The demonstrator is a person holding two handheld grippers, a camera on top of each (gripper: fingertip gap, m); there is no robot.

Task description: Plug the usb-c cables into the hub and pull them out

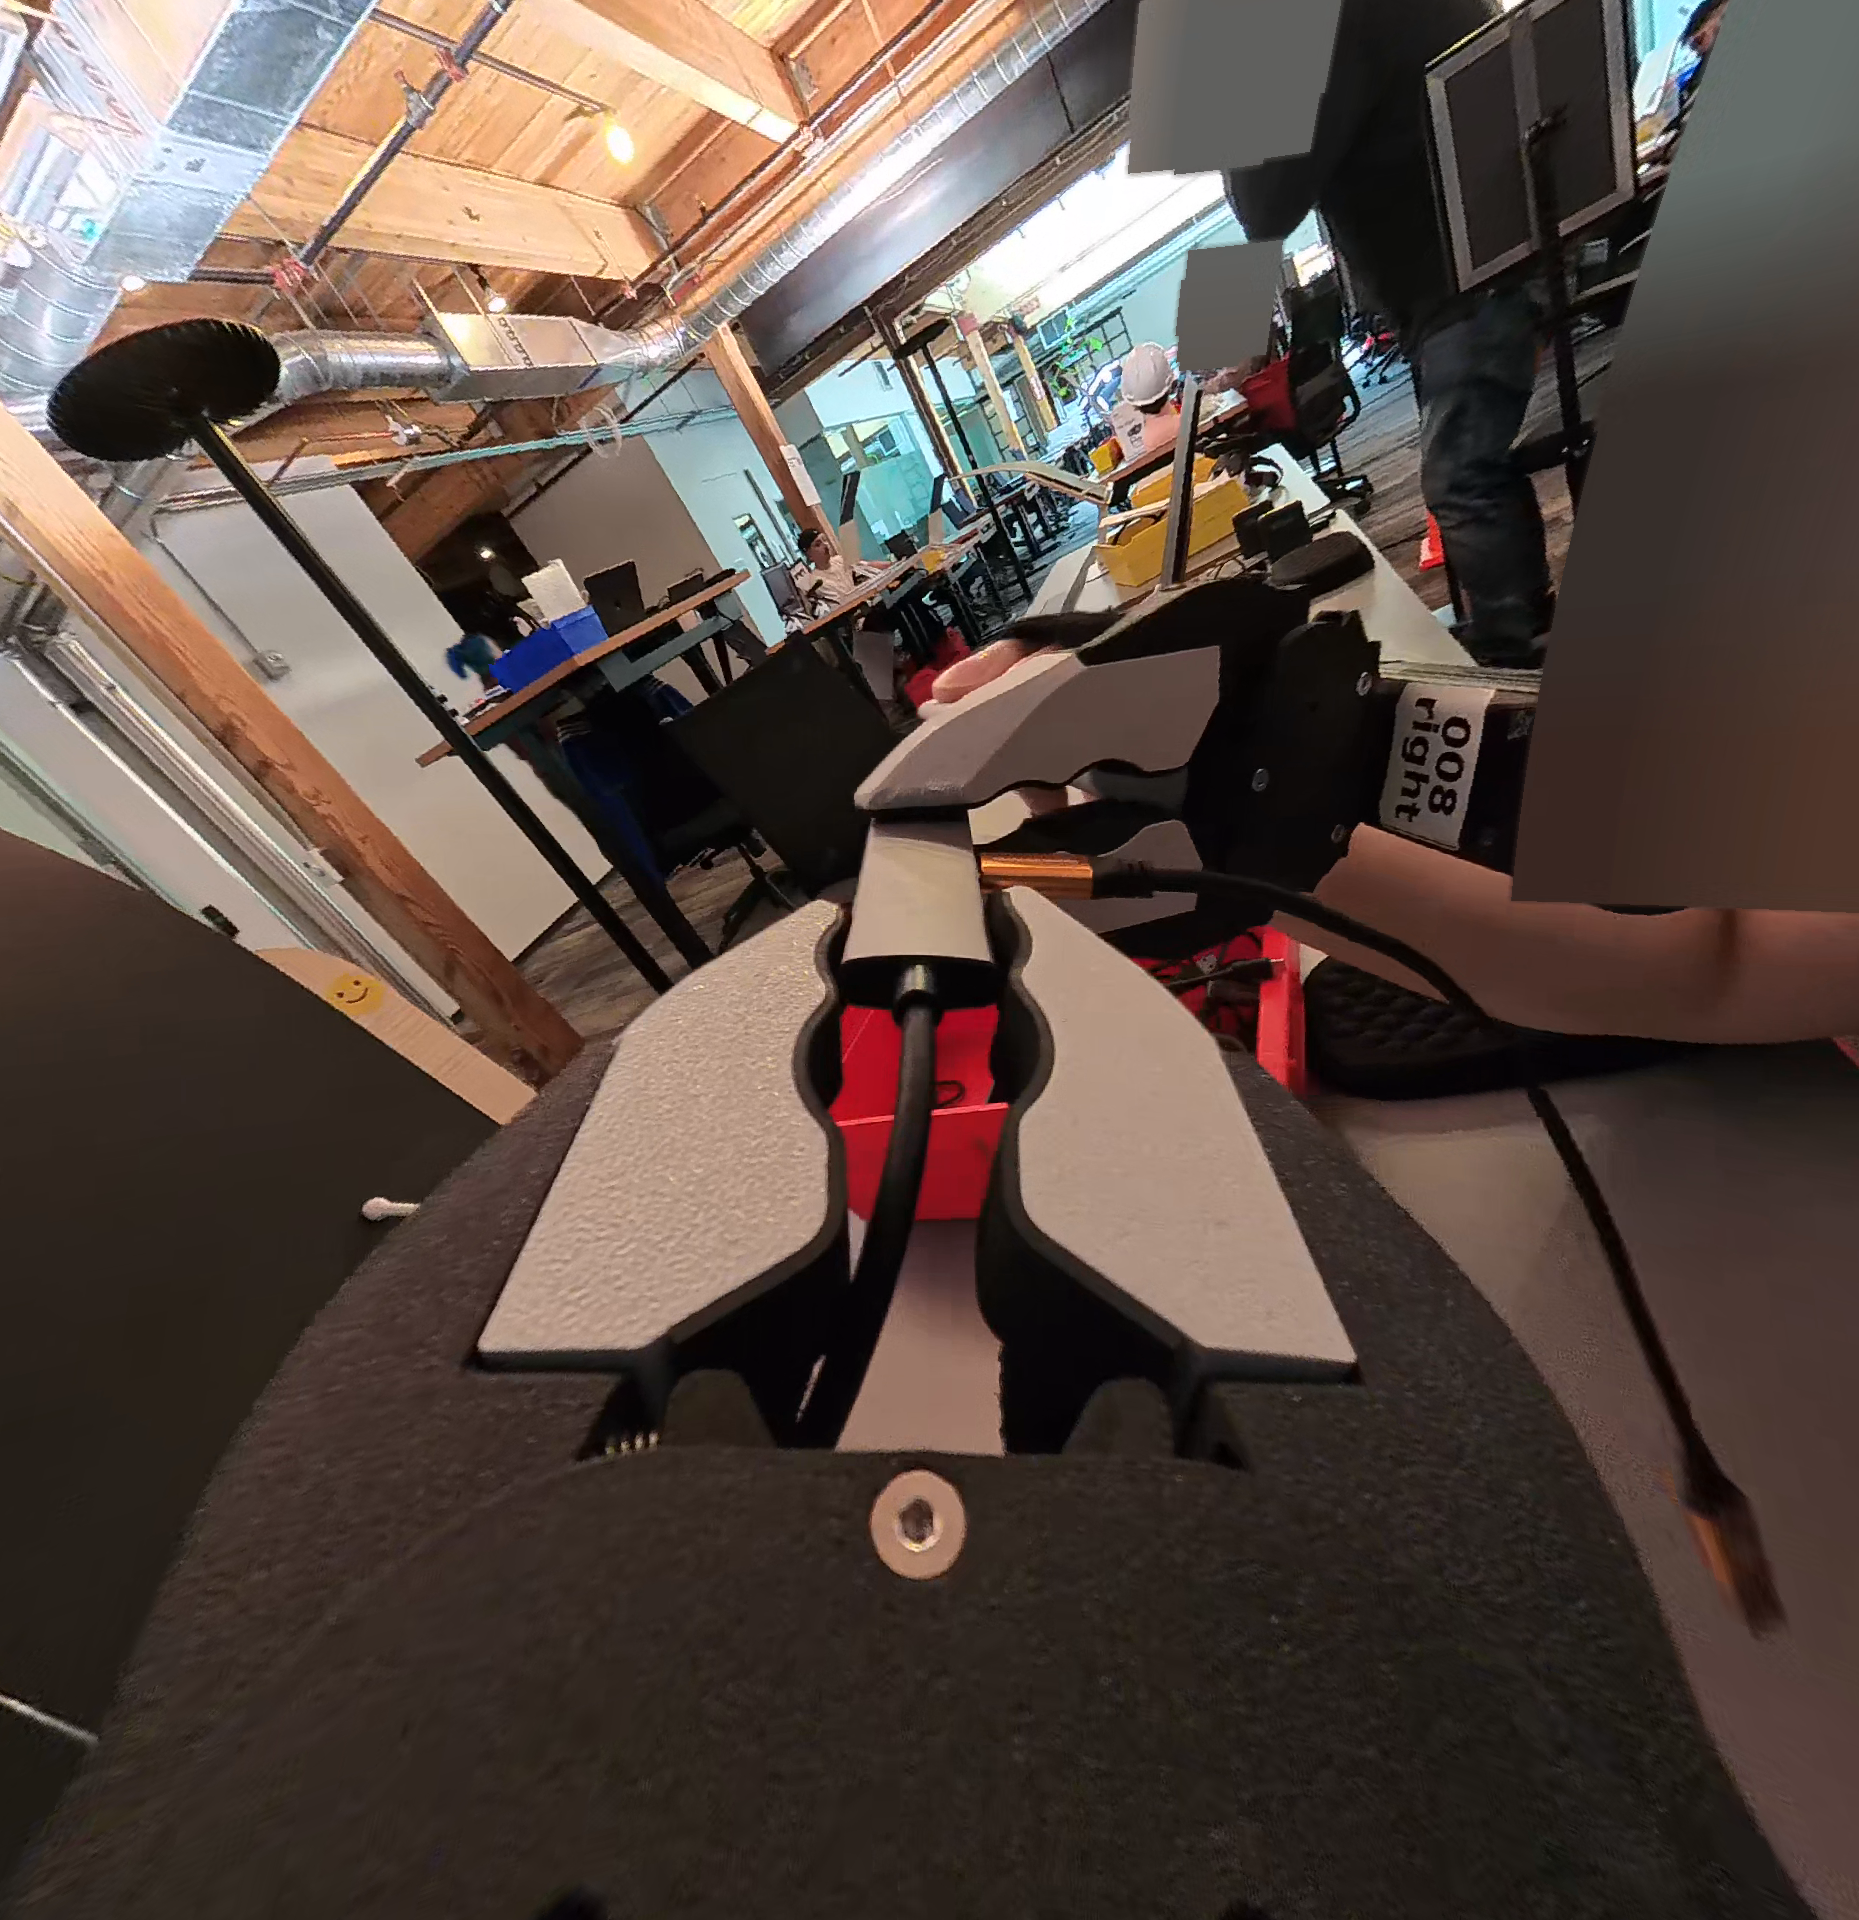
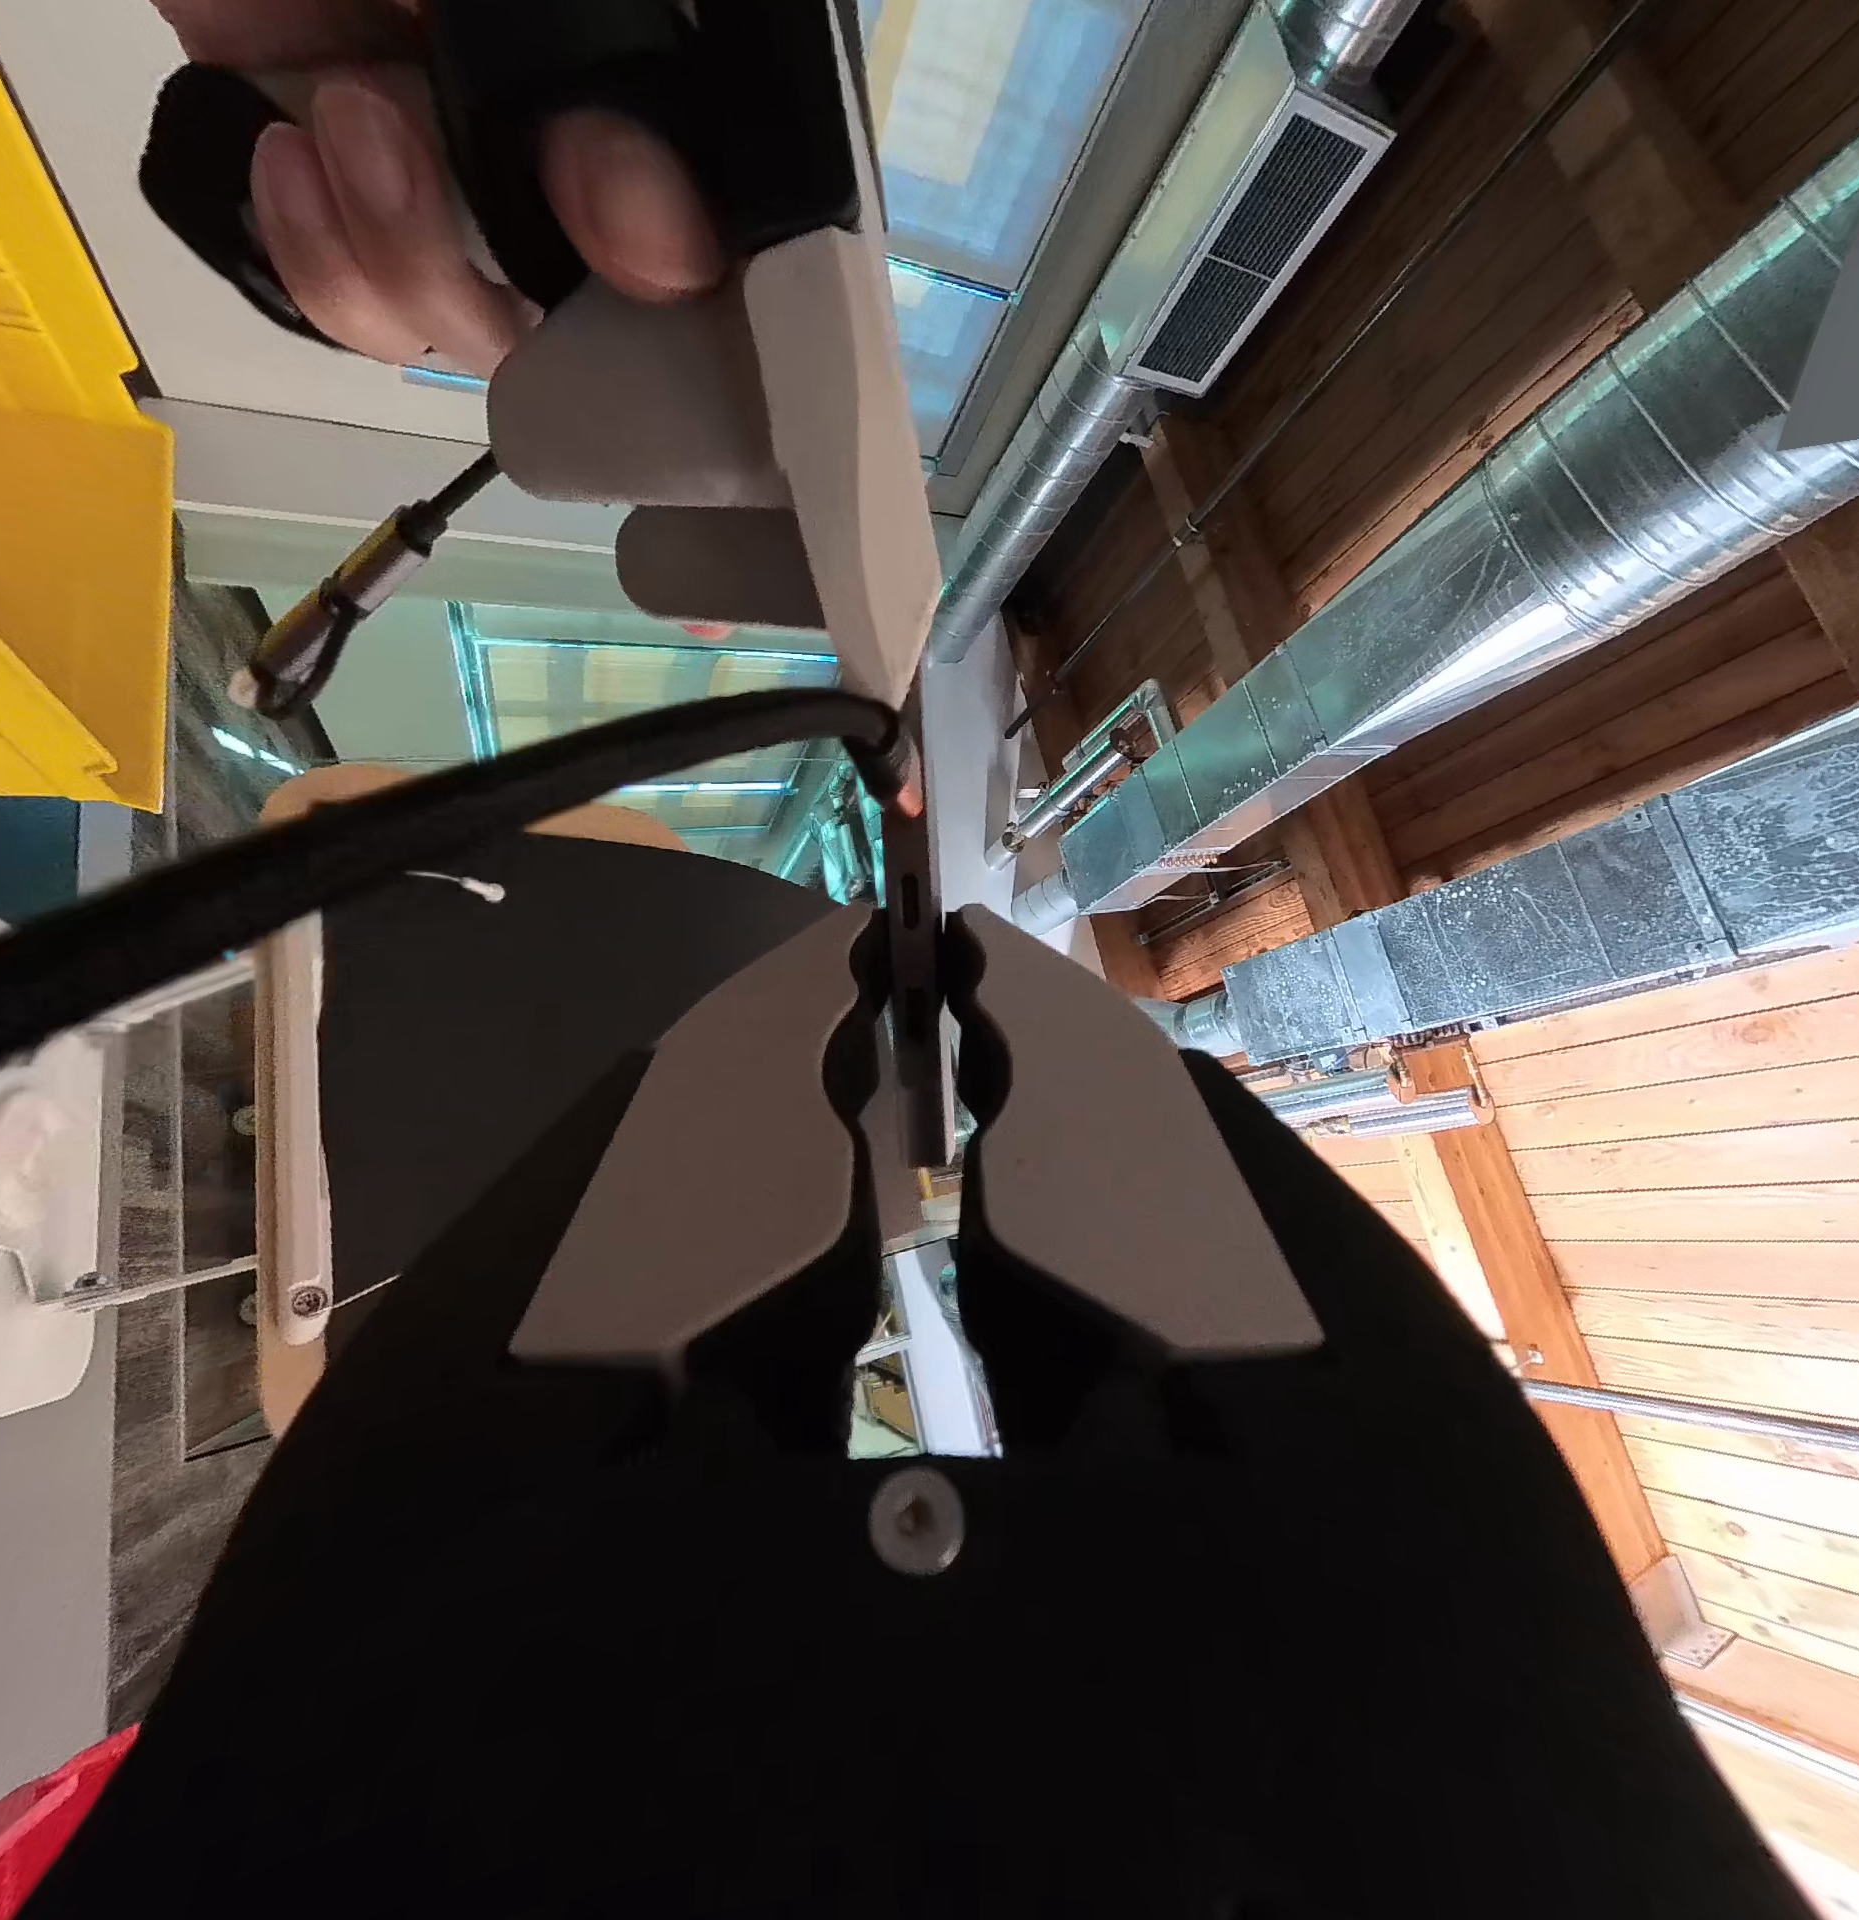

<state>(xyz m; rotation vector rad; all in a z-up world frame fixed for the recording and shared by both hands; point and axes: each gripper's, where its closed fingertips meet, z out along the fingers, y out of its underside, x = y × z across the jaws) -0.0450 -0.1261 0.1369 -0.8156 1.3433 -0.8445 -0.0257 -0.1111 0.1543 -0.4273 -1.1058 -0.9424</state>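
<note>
open workshop behind, wood ceiling, metal ducts (image 2: 1527,582) overhead. hub (image 1: 920,899), slim grey bar, held in air between both my grippers. my left gripper (image 1: 920,935) clamped on its near end, hub's own black lead (image 1: 889,1153) drooping back between fingers. my right gripper (image 2: 920,935) clamped on hub edge, empty ports showing. copper-tipped usb-c cable (image 1: 1039,875) plugged in hub side, black cord sagging right across forearm. red bin (image 1: 920,1132) below. yellow bin (image 2: 52,436) beside. second silver plug (image 2: 353,592) dangles loose.
</note>
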